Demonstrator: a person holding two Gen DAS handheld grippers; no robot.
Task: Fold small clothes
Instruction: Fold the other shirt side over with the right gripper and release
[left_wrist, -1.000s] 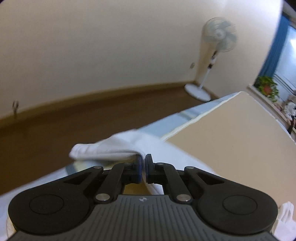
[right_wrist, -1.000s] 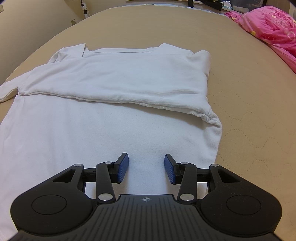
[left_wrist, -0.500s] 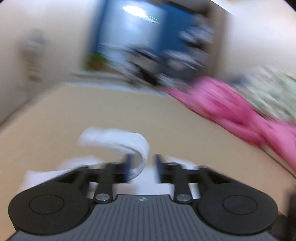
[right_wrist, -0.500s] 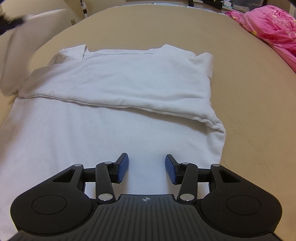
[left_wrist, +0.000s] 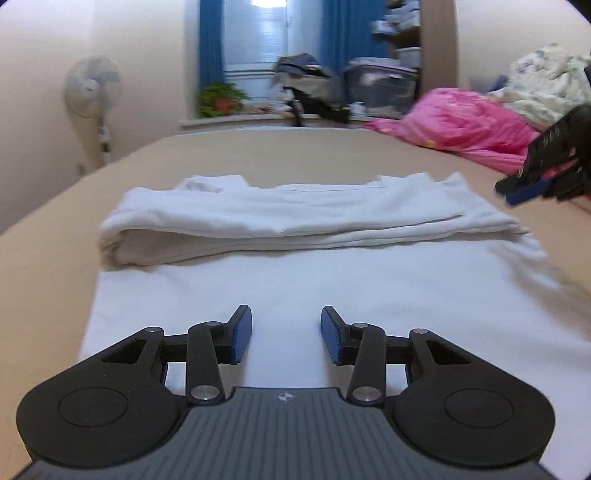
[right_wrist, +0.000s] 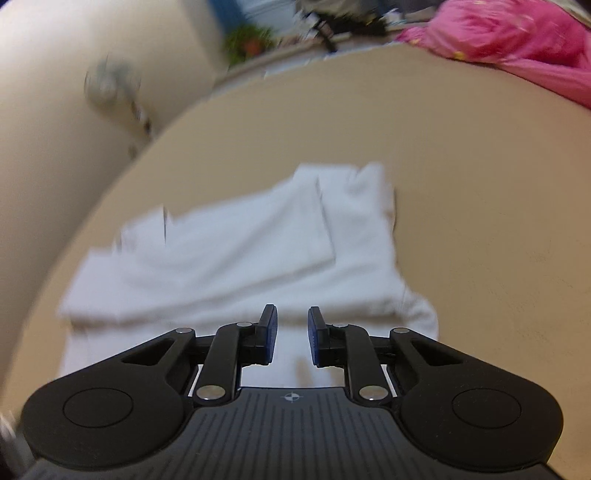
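My left claw (left_wrist: 286, 334) hangs open and empty over the half-folded white shirt (left_wrist: 295, 221) on the tan bed (left_wrist: 295, 151); my right claw (right_wrist: 291, 334) is closing, empty.

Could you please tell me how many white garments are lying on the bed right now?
1: a white shirt, partly folded, lies on the tan bed ahead of both tools. Others may lie out of view.

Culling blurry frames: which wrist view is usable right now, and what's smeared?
Left wrist: mostly sharp, folded white shirt crisp, only the right gripper at the edge smeared. Right wrist: heavy motion blur over shirt and fan; its own closing jaws stay sharp.
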